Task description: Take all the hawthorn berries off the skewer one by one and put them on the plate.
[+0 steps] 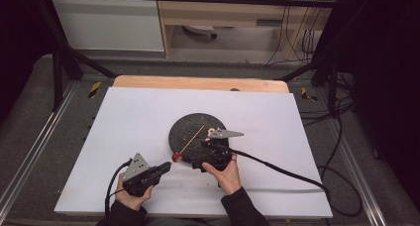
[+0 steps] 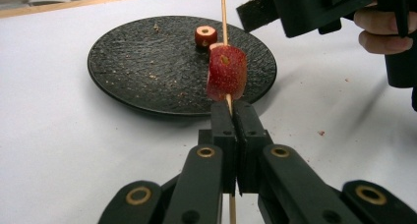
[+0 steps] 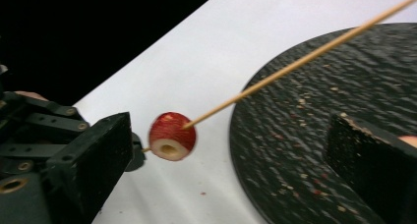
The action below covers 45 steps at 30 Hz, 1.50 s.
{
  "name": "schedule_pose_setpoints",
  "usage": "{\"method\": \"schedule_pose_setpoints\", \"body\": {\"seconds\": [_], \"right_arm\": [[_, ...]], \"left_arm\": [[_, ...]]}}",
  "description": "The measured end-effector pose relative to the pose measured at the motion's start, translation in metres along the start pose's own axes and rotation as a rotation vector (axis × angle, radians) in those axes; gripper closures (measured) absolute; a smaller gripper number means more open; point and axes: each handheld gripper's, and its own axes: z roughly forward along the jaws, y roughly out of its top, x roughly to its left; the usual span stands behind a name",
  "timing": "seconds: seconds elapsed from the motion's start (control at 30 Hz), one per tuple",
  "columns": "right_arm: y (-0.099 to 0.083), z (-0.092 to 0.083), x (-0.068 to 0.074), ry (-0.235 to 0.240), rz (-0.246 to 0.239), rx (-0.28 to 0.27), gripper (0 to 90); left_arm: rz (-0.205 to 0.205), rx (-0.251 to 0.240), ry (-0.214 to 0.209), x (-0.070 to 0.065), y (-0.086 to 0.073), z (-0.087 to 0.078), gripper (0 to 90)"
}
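Observation:
A thin wooden skewer slants over a black round plate. One red apple piece is threaded on it, just above my left gripper, which is shut on the skewer's lower end. My right gripper stands open at the plate's near edge, its jaws wide on either side of the threaded piece without touching it. A second apple piece lies on the plate.
The plate sits on a white sheet over a wooden table. Crumbs dot the plate and sheet. A black cable trails right from my right gripper. Dark frame bars and floor cables ring the table.

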Motion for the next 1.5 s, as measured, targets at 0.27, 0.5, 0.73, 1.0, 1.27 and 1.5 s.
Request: {"method": "schedule_pose_setpoints", "body": {"seconds": [0.27,0.5,0.73,1.0,1.27,1.5], "right_arm": [[-0.002,0.015,0.007,0.038,0.024,0.006,18.5],[-0.007,0.021,0.007,0.079,0.055,0.014,34.6],[-0.008,0.024,0.006,0.117,0.091,0.022,47.2],[-0.009,0.026,0.005,0.151,0.113,0.043,60.4],[0.002,0.018,0.002,0.1,0.103,0.014,60.9],[0.022,0.007,-0.006,0.044,0.085,-0.019,61.0]], "left_arm": [[0.004,-0.001,0.002,-0.001,0.0,0.0,88.4],[0.005,-0.003,0.005,-0.002,0.0,0.001,88.4],[0.009,-0.005,0.004,-0.003,0.001,0.001,88.4],[0.009,-0.006,0.001,-0.003,0.001,0.001,88.4],[0.004,-0.02,0.004,-0.002,0.002,-0.001,88.4],[0.002,-0.027,0.005,-0.001,0.002,-0.003,88.4]]}}
